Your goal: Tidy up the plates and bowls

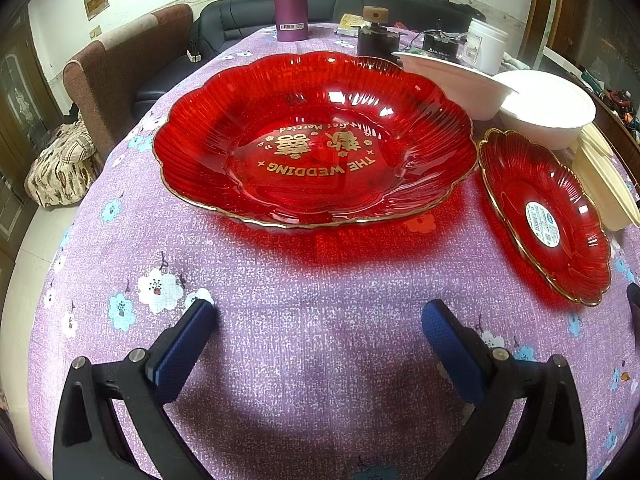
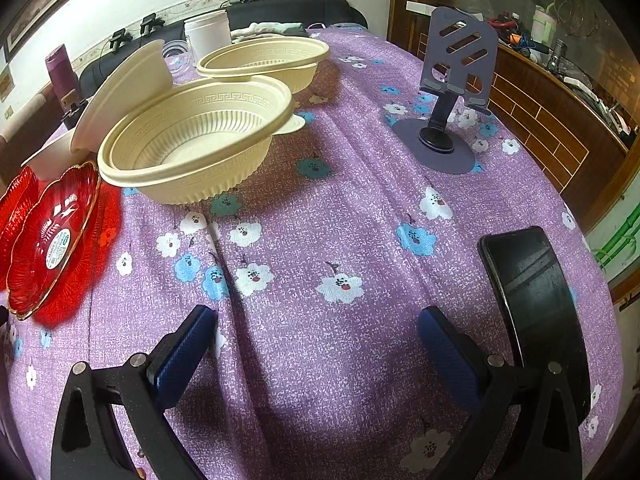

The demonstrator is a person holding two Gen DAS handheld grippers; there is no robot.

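A large red glass plate with gold lettering lies on the table ahead of my left gripper, which is open and empty. A small red plate with a sticker lies to its right; it also shows in the right wrist view. Two white bowls stand behind it. Two cream plastic bowls, one near and one far, stand ahead-left of my right gripper, which is open and empty. A white bowl leans tilted behind the near cream bowl.
A purple flowered cloth covers the table. A grey phone stand stands far right, and a black phone lies by my right finger. A purple flask, a white tub and clutter stand at the far edge.
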